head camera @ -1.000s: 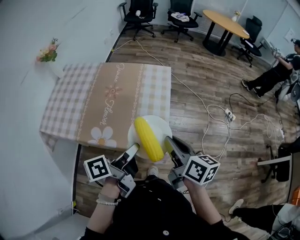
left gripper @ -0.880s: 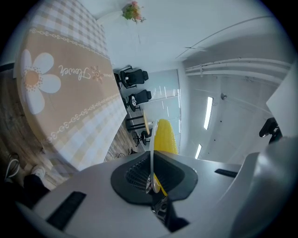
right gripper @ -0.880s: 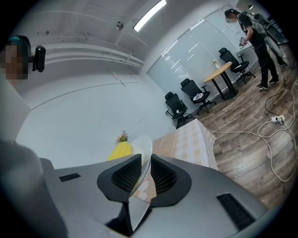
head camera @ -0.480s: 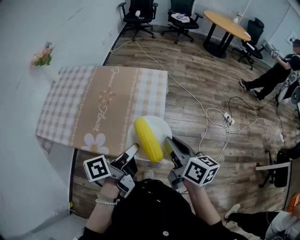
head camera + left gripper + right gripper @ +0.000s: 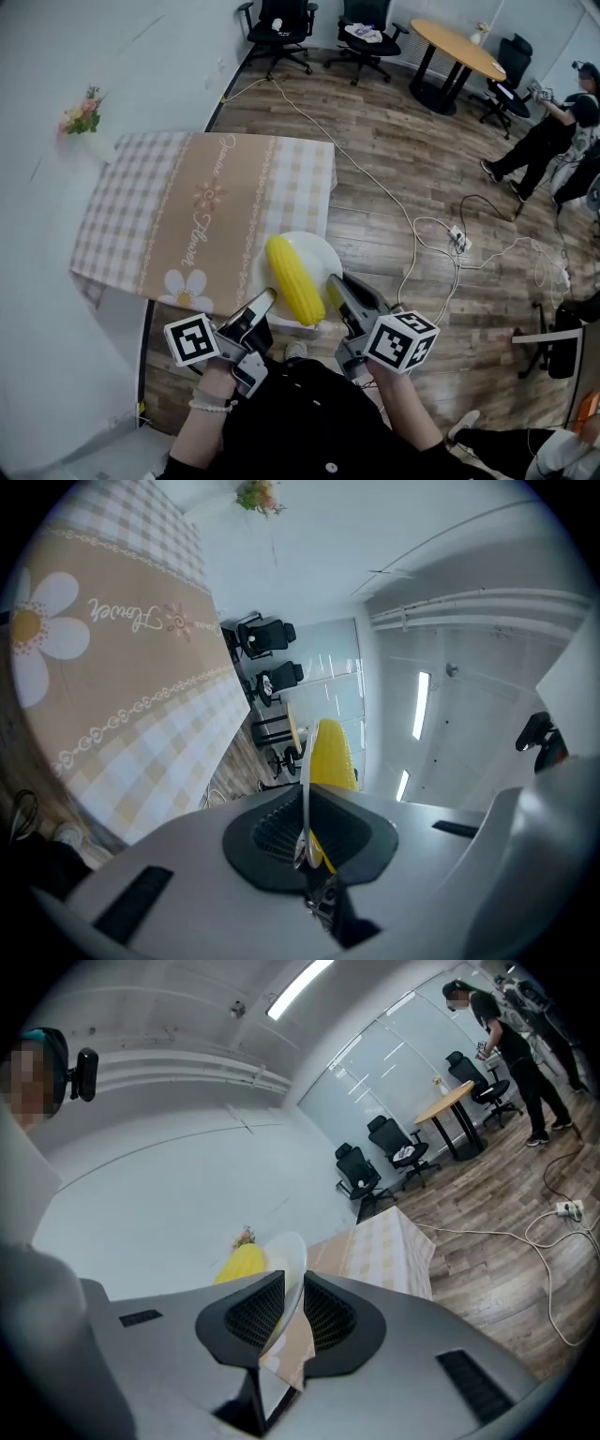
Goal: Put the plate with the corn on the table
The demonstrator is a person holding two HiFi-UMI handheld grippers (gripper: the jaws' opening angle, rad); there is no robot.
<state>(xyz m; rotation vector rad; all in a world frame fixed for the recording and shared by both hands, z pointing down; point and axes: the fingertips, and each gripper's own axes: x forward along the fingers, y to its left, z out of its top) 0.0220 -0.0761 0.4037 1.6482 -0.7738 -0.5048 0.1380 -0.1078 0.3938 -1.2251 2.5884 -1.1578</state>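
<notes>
A white plate (image 5: pixel 323 257) carries a yellow corn cob (image 5: pixel 292 278) and hangs in the air just off the near right corner of the table (image 5: pixel 141 225), which has a checked and tan flower cloth. My left gripper (image 5: pixel 264 302) is shut on the plate's near left rim and my right gripper (image 5: pixel 334 284) on its near right rim. In the left gripper view the plate (image 5: pixel 306 761) shows edge-on between the pads of the left gripper (image 5: pixel 305 829), with the corn (image 5: pixel 330 752) behind. In the right gripper view the right gripper (image 5: pixel 292 1309) pinches the plate (image 5: pixel 291 1258) with the corn (image 5: pixel 242 1265) beside it.
A small vase of flowers (image 5: pixel 82 109) stands at the table's far left corner by the white wall. Cables and a power strip (image 5: pixel 457 234) lie on the wood floor to the right. Office chairs (image 5: pixel 277 26), a round wooden table (image 5: pixel 455 45) and people (image 5: pixel 553 117) are farther back.
The plate with the corn has drifted slightly left toward the table's near corner. Both grips are unchanged. A person at the far right has stood up.
</notes>
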